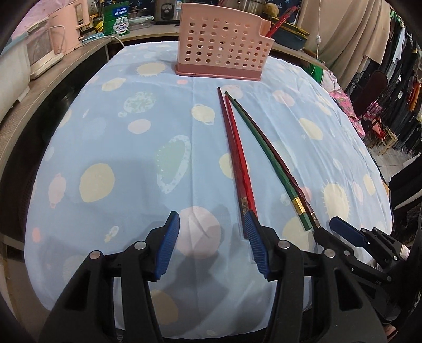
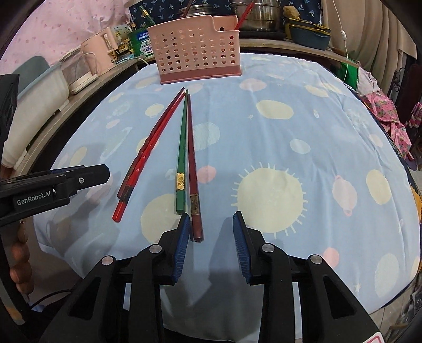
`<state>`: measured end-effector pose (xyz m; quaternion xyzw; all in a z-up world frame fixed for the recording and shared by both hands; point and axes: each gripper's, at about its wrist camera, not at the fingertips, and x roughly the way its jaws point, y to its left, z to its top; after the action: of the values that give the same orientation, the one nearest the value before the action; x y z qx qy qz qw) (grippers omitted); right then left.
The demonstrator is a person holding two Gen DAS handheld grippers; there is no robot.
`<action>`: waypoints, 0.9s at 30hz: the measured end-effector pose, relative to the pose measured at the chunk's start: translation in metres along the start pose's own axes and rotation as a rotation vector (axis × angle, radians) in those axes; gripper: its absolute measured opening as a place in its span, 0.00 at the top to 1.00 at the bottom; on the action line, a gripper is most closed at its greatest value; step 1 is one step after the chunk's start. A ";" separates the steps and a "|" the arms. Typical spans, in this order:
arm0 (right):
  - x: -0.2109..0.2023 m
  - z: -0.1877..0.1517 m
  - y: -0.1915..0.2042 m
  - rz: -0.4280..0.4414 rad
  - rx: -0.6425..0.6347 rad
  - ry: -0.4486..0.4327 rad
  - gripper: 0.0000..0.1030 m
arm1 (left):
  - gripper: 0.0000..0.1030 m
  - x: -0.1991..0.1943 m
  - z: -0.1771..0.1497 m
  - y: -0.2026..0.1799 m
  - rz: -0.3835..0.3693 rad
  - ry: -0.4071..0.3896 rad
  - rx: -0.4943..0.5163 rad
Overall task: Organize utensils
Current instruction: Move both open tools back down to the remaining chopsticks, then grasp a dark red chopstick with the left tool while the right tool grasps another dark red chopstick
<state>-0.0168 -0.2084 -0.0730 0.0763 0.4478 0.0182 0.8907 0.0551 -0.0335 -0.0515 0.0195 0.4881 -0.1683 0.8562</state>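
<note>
Several chopsticks lie on the blue patterned cloth: two red ones (image 1: 237, 153) (image 2: 147, 150), a green one (image 1: 266, 155) (image 2: 181, 147) and a dark maroon one (image 1: 292, 179) (image 2: 192, 158). A pink perforated utensil holder (image 1: 221, 44) (image 2: 197, 52) stands at the far edge with a red chopstick (image 1: 279, 21) (image 2: 244, 14) in it. My left gripper (image 1: 212, 229) is open, its right pad beside the red chopsticks' near ends. My right gripper (image 2: 211, 227) is open, with the maroon chopstick's near end between its jaws, by the left pad.
The table is covered by the cloth (image 1: 132, 132) (image 2: 290, 118). A counter at the left holds pink and white appliances (image 1: 52, 39) (image 2: 87, 63). Pots and boxes stand behind the holder (image 2: 261, 13). Hanging clothes fill the right side (image 1: 395, 79).
</note>
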 end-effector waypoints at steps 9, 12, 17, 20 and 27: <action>0.001 0.000 -0.002 -0.001 0.002 -0.004 0.75 | 0.52 0.016 -0.002 -0.012 0.002 0.029 0.041; 0.001 -0.001 -0.002 -0.002 -0.001 -0.005 0.76 | 0.52 0.018 -0.003 -0.014 0.010 0.026 0.055; 0.002 -0.001 -0.003 0.000 0.006 -0.005 0.78 | 0.54 0.018 -0.002 -0.008 0.005 0.027 0.034; 0.002 0.000 -0.003 0.001 0.005 -0.003 0.78 | 0.54 0.018 -0.003 -0.005 0.010 0.025 0.033; 0.002 0.000 -0.003 0.001 0.004 -0.003 0.78 | 0.56 0.021 -0.004 -0.013 0.055 0.022 0.072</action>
<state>-0.0159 -0.2109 -0.0752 0.0784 0.4464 0.0174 0.8912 0.0582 -0.0506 -0.0697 0.0654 0.4904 -0.1620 0.8538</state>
